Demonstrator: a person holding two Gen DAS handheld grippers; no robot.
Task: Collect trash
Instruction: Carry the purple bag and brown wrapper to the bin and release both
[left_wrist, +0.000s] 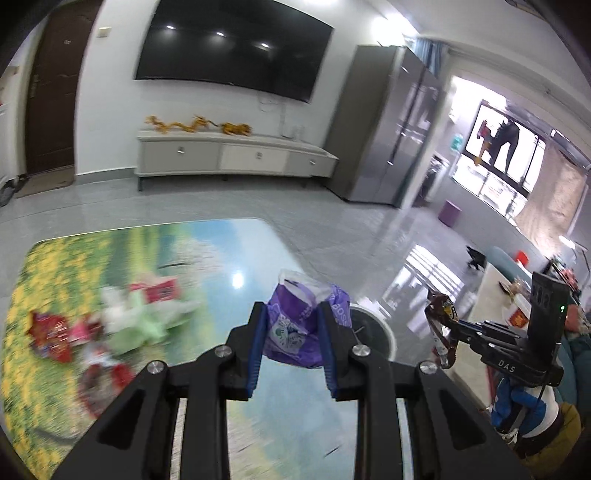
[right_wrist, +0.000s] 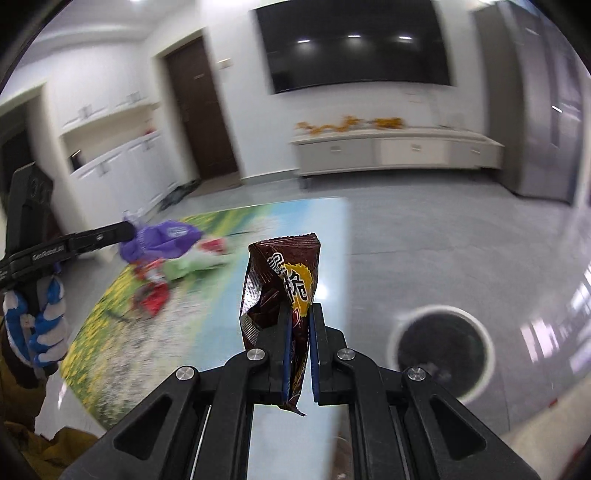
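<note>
Clamped between the blue pads of the left gripper is a crumpled purple wrapper, held up above the near right part of the table, whose top carries a printed meadow-and-sky scene. Its jaws stand a little apart, pressing the wrapper from both sides. Over at the right edge of the left wrist view, the right gripper holds a brown snack wrapper; in the right wrist view that brown wrapper stands upright with its lower half pinched between the nearly closed jaws of the right gripper, above the table's right edge. More trash lies toward the left side of the tabletop: a pale green bag, red wrappers and a small red box, all blurred. On the floor just beyond the table's right edge stands a round white bin with a dark inside. A gloved hand in blue and white grips the left gripper's handle.
</note>
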